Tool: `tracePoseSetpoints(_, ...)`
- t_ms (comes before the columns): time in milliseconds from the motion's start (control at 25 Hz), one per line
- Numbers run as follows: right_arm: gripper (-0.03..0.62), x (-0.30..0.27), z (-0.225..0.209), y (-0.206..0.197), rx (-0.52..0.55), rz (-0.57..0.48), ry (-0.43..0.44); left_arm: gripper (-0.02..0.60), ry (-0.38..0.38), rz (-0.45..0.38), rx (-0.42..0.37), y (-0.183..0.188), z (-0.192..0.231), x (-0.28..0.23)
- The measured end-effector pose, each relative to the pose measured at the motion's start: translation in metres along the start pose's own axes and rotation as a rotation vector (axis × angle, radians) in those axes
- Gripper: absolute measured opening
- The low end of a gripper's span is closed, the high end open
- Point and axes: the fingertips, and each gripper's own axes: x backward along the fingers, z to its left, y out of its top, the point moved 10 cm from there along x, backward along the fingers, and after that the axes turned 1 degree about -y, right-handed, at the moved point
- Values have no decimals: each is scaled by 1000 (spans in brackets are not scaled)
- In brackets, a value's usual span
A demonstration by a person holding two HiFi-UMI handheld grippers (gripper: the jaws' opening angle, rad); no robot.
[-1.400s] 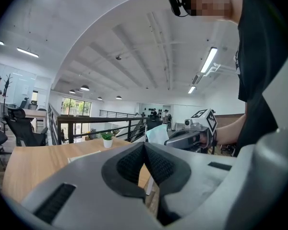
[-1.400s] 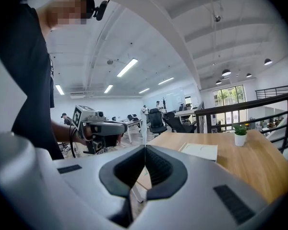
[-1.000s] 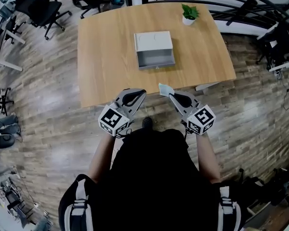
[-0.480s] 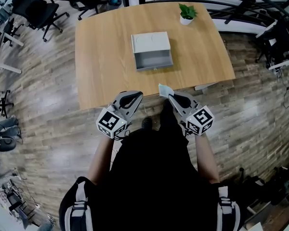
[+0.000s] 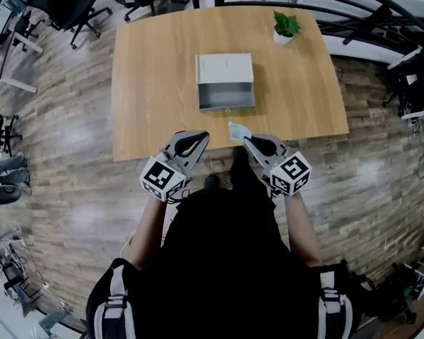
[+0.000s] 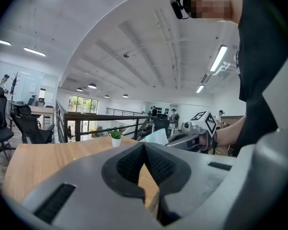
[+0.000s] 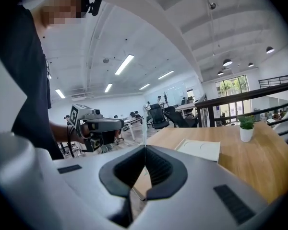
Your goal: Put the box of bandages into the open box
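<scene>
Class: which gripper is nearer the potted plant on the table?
Right. The right gripper is at the near edge of the table, on the potted plant's side; the left gripper is farther left.

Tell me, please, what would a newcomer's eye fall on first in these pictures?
The grey open box in the middle of the wooden table draws the eye first, its lid flat behind it. At the table's near edge, the right tool is shut on the pale box of bandages; the left tool is shut and empty. A small potted plant stands at the far right corner.
</scene>
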Motion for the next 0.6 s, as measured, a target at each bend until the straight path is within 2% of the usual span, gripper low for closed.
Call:
tracePoseSetpoints(280, 25, -17, -57, 13, -7, 43, 84, 23, 59, 10, 20, 12, 16, -44)
tracePoseSetpoints(600, 25, -31, -119, 22, 11, 88, 190, 23, 160, 19, 27, 18, 26, -90)
